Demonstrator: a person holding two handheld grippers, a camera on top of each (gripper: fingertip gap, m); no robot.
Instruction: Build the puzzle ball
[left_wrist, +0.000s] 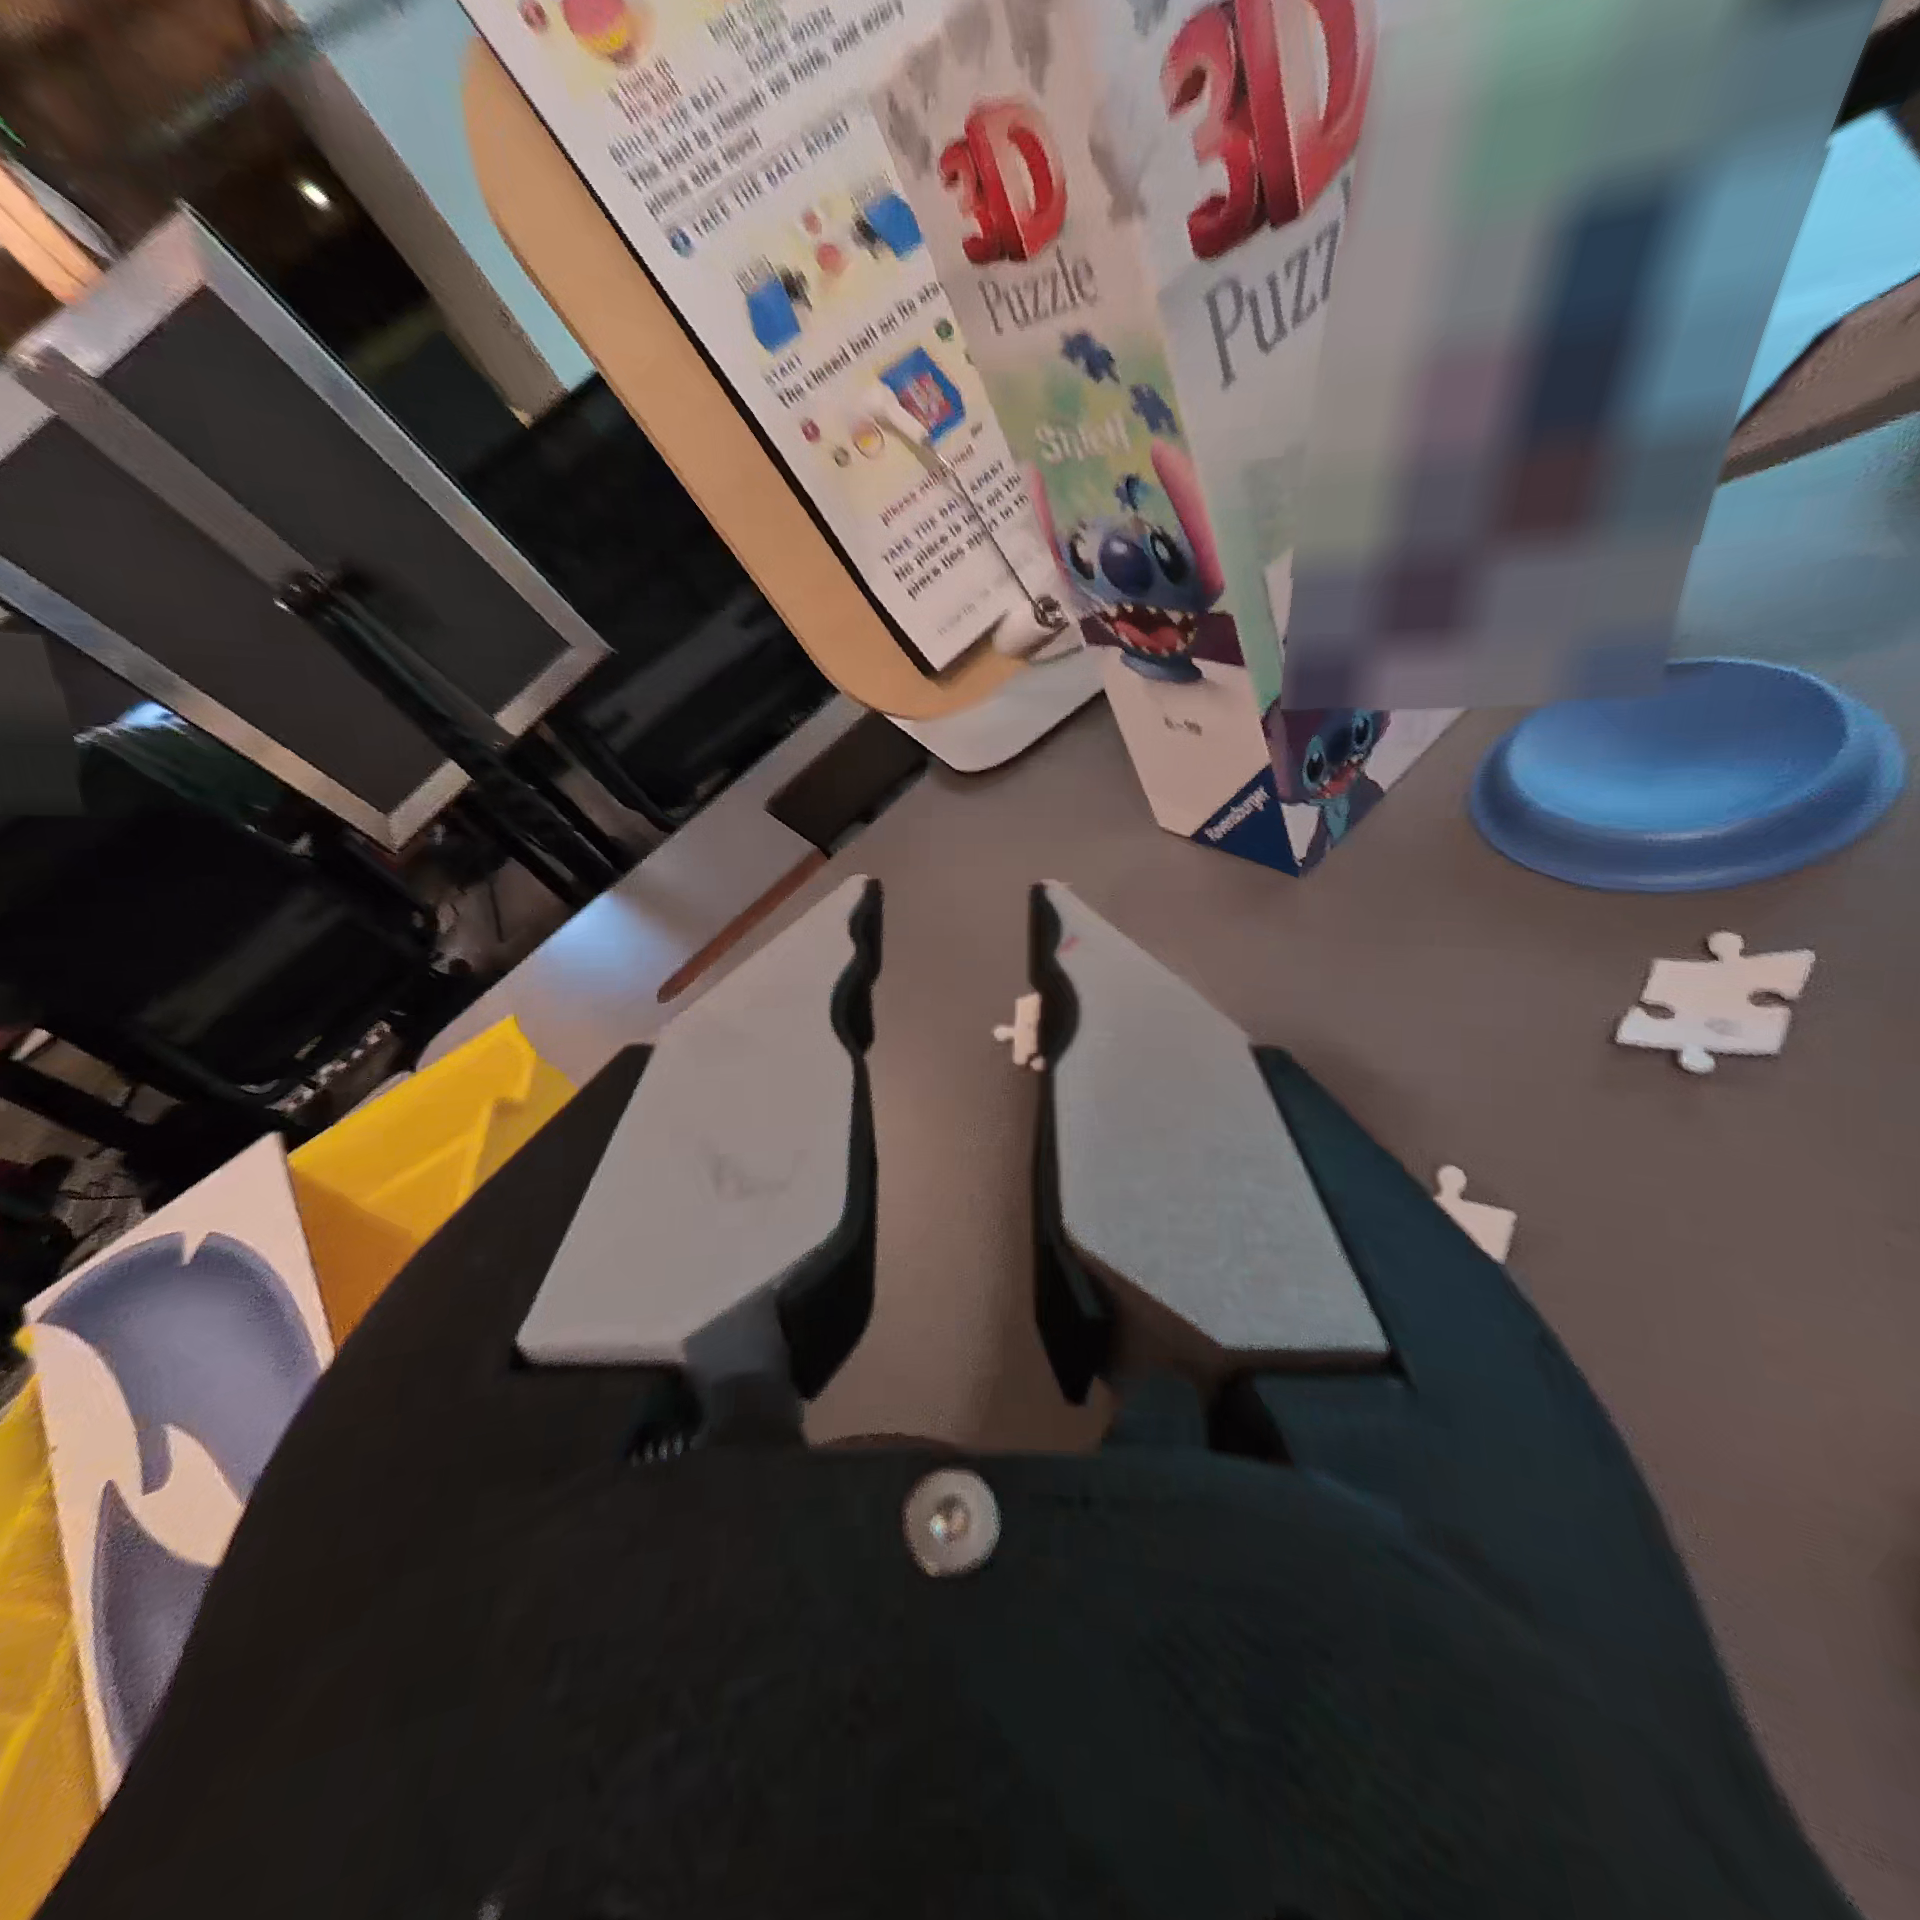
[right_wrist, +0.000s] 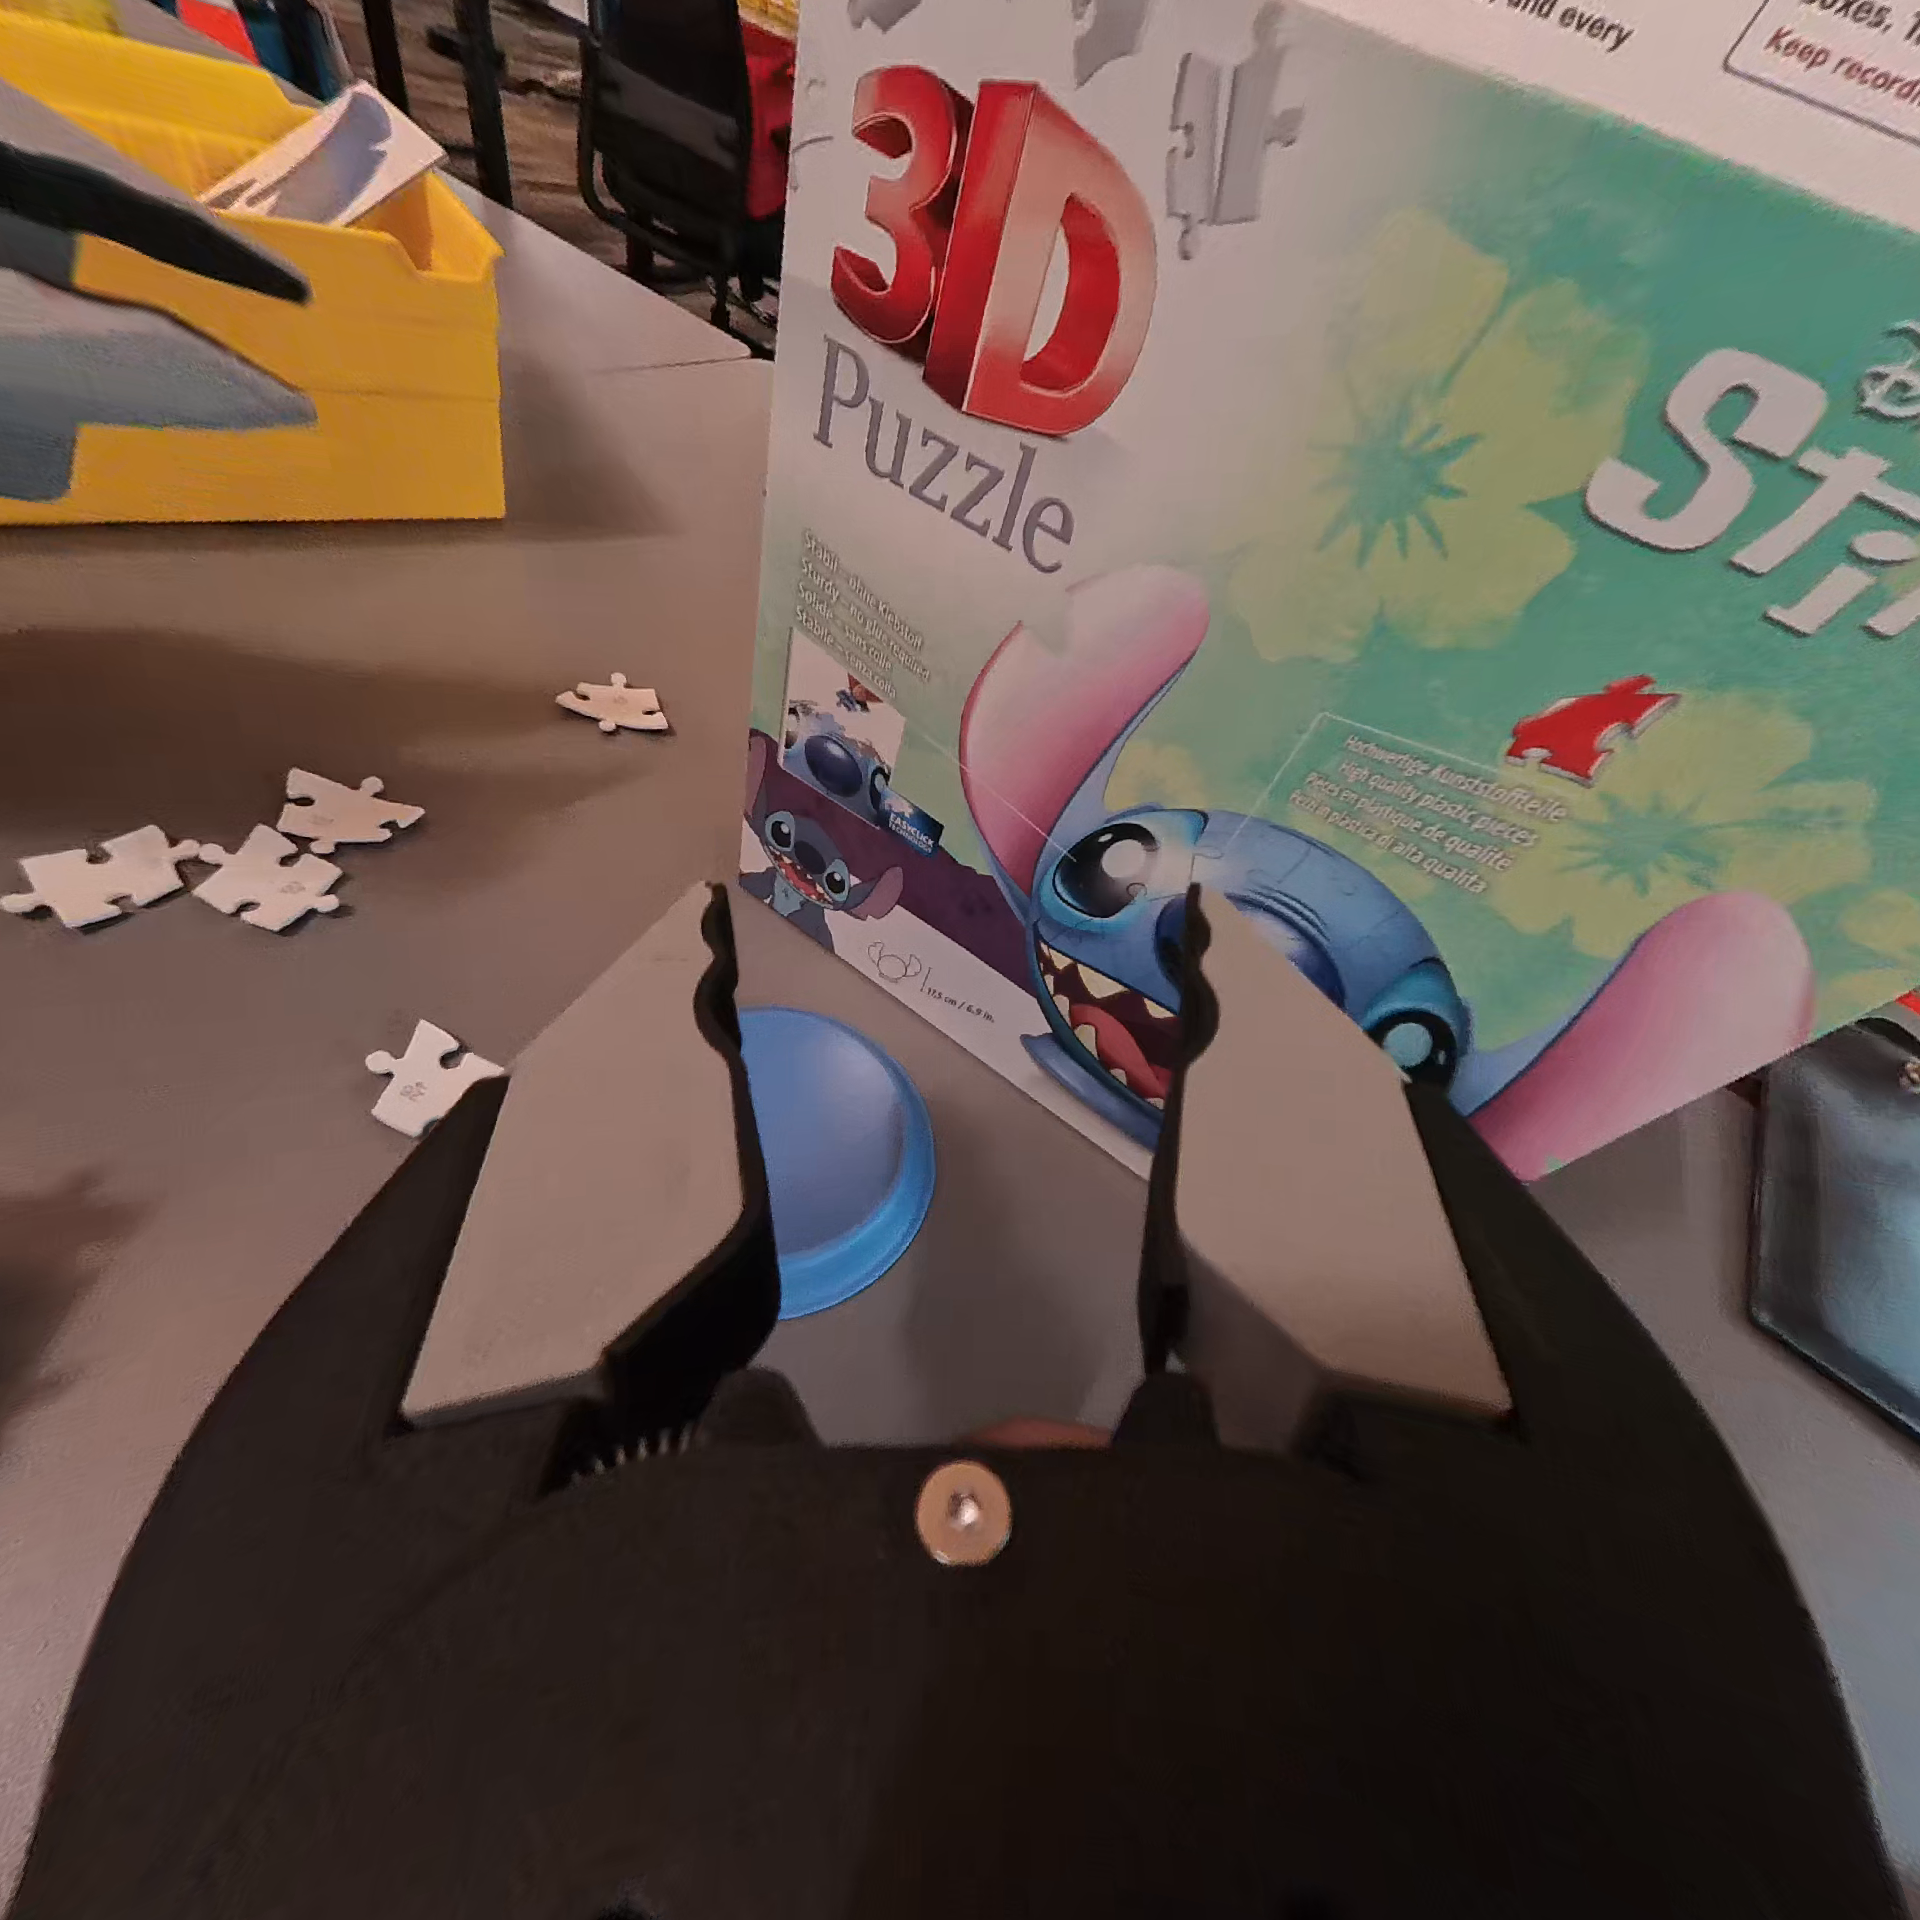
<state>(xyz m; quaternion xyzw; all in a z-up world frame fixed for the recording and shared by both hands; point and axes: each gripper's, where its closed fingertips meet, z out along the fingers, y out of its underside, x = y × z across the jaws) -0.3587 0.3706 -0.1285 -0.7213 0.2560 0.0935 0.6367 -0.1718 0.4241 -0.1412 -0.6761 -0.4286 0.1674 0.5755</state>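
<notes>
Loose white puzzle pieces (right_wrist: 270, 878) scattered face-down on the grey table (right_wrist: 582, 582), off to the left of the right gripper (right_wrist: 951, 914) and level with its tips or a shade nearer; one straggler (right_wrist: 424, 1091) tucked just beside the left finger; another piece (right_wrist: 613, 704) farther ahead-left, near the foot of the puzzle box (right_wrist: 1299, 582); no clear long axis to any of them, just flat, knobbed shapes lying every which way. Blue dish-shaped stand (right_wrist: 842, 1164) sitting low between the right gripper's fingers, partly masked by the left one, not touched; jaws there spread wide, nothing held. Over on the left gripper (left_wrist: 951, 899), fingers moderately parted and empty too; a small piece (left_wrist: 1023, 1029) showing in the gap close to the right finger, seemingly lying on the table beneath; a larger piece (left_wrist: 1714, 1003) out to the right, another (left_wrist: 1475, 1226) peeking from behind the right finger; stand (left_wrist: 1683, 774) ahead-right, box (left_wrist: 1195, 540) straight ahead. Looks like the opening pick: nearer reach probably the left gripper, small piece almost under the tips. Yellow bin (right_wrist: 312, 343) far left, beyond the spread.
</notes>
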